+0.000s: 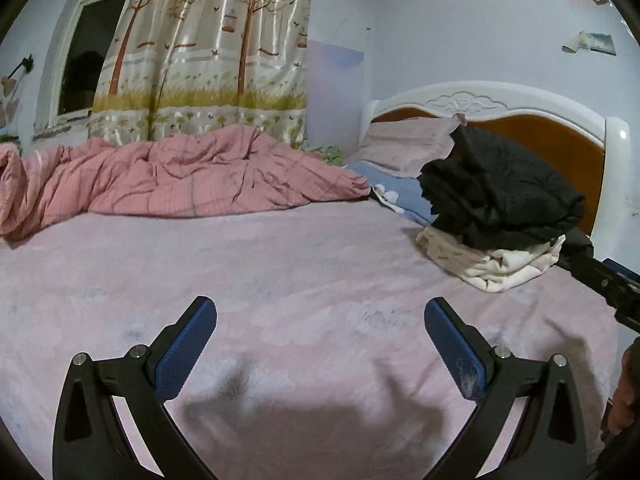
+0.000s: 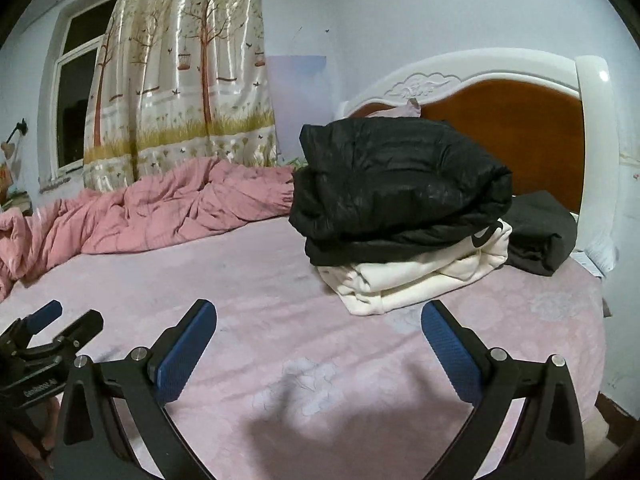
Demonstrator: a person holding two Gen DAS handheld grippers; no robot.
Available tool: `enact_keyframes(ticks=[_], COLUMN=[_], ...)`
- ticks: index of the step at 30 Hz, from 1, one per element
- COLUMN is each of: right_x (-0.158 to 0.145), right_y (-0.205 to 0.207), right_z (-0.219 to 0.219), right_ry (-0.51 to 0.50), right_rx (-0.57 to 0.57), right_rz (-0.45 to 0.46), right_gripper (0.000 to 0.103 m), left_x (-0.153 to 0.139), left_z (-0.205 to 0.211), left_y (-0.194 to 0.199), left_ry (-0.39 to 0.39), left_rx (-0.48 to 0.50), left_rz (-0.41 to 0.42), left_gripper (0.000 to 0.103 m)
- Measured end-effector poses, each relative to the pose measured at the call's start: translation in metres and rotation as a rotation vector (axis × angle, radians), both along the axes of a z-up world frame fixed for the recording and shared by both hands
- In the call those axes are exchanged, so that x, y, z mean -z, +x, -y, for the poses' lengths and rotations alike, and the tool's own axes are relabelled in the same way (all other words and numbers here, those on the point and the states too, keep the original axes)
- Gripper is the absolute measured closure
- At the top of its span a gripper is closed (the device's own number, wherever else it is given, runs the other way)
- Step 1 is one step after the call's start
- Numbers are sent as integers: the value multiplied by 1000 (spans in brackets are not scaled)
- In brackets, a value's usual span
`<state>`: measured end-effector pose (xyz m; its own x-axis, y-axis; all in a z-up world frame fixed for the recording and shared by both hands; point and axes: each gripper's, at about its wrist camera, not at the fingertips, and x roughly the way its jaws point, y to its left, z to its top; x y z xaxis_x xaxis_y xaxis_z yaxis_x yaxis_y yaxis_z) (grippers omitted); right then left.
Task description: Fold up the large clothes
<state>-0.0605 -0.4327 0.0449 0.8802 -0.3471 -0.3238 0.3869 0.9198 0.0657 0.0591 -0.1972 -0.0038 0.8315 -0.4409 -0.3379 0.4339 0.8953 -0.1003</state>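
A folded black puffy jacket (image 2: pixel 396 184) lies on top of a folded white garment (image 2: pixel 420 276), stacked on the pink bedsheet (image 2: pixel 280 280) near the headboard. The stack also shows in the left wrist view, black jacket (image 1: pixel 500 196) over white garment (image 1: pixel 496 266). A second folded dark garment (image 2: pixel 540 232) lies just right of the stack. My right gripper (image 2: pixel 319 320) is open and empty, low over the sheet in front of the stack. My left gripper (image 1: pixel 320 318) is open and empty over bare sheet, left of the stack. It also shows at the right wrist view's left edge (image 2: pixel 60 316).
A crumpled pink quilt (image 1: pixel 160 176) lies along the far side of the bed. Pillows (image 1: pixel 404 148) and a blue cloth (image 1: pixel 400 192) sit by the white and orange headboard (image 2: pixel 520 120). A tree-print curtain (image 1: pixel 208 48) and a window (image 1: pixel 92 48) are behind.
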Motion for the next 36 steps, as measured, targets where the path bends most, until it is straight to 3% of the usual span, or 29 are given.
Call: enact_keyframes(ticks=[4,14,19,36], right_x=[2,2,2,2], right_y=[1,2,0,-2], right_z=[1,-11,-5,0], right_ry=[-6,-71,13,-2], right_rx=[1,-11,-41,-10], right_rz=[-13,-24,-25,-22], right_gripper=[0,0,0,0], left_x=[4,0,-1,-1], left_z=[-5,0,0,2], left_y=[2,-19,-22,-25], left_ry=[-35,-2,5,19], left_rx=[5,9,2,-5], left_rz=[-11,97,116,126], left_gripper=[0,0,0,0])
